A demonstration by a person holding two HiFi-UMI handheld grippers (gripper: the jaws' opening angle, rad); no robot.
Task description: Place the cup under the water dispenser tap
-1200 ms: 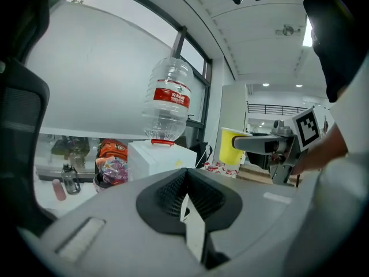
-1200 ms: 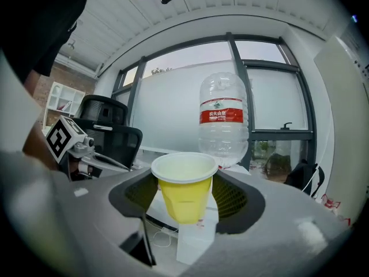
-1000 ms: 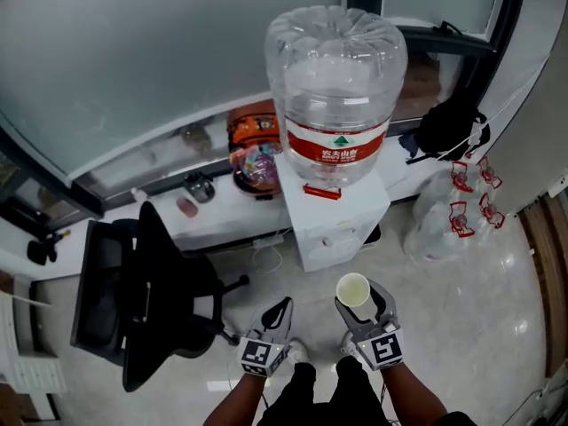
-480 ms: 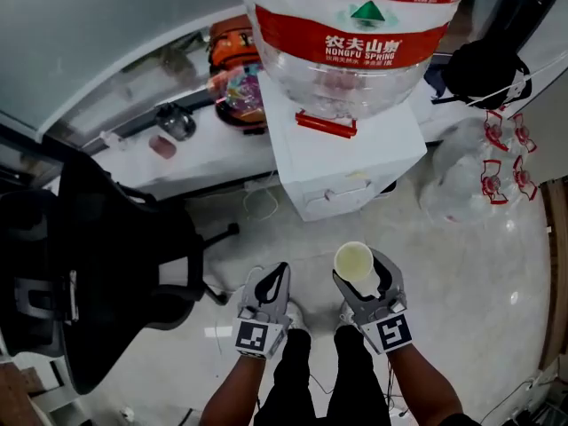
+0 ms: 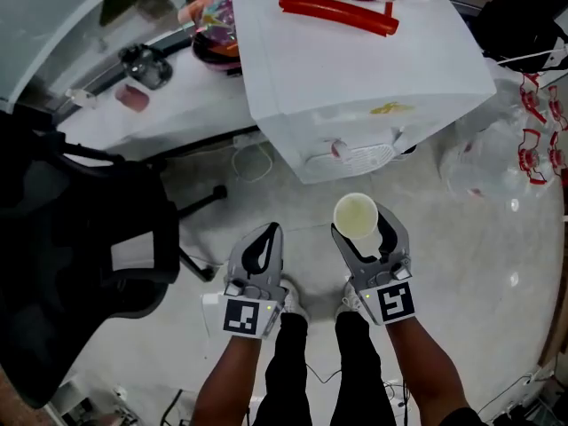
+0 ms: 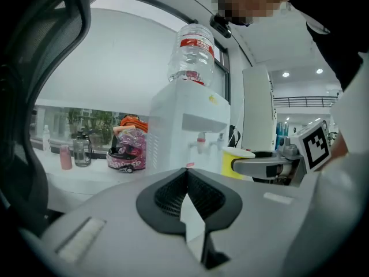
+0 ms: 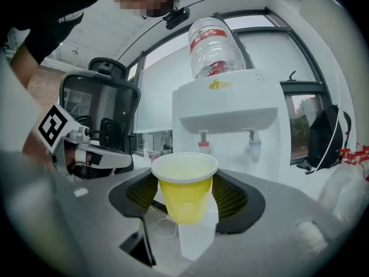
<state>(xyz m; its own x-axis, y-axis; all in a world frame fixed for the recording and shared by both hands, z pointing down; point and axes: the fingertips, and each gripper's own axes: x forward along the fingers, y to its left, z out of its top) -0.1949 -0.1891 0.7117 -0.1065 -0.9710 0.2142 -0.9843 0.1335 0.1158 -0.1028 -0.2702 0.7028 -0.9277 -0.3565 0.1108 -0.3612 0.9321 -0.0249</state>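
Observation:
A yellow cup (image 5: 356, 215) with a white rim stands upright between the jaws of my right gripper (image 5: 362, 224), which is shut on it. The white water dispenser (image 5: 355, 69) is straight ahead, a short way beyond the cup. In the right gripper view the cup (image 7: 184, 190) sits below and in front of the red tap (image 7: 203, 141) and the pale tap (image 7: 253, 143), apart from both. My left gripper (image 5: 270, 231) hangs beside it, jaws shut and empty. Seen from the left gripper (image 6: 186, 169), the cup (image 6: 234, 161) is at the right, short of the taps (image 6: 201, 142).
A black office chair (image 5: 80, 238) stands close on the left. The windowsill (image 5: 177, 105) behind holds a jar and colourful bags. Plastic bags with red handles (image 5: 524, 140) lie on the floor at the right. A white cable (image 5: 253, 162) lies by the dispenser's foot.
Both grippers and the head camera have sunk; the dispenser's front and taps have come nearer and the bottle has slid out of the top. The cup stays in the right gripper.

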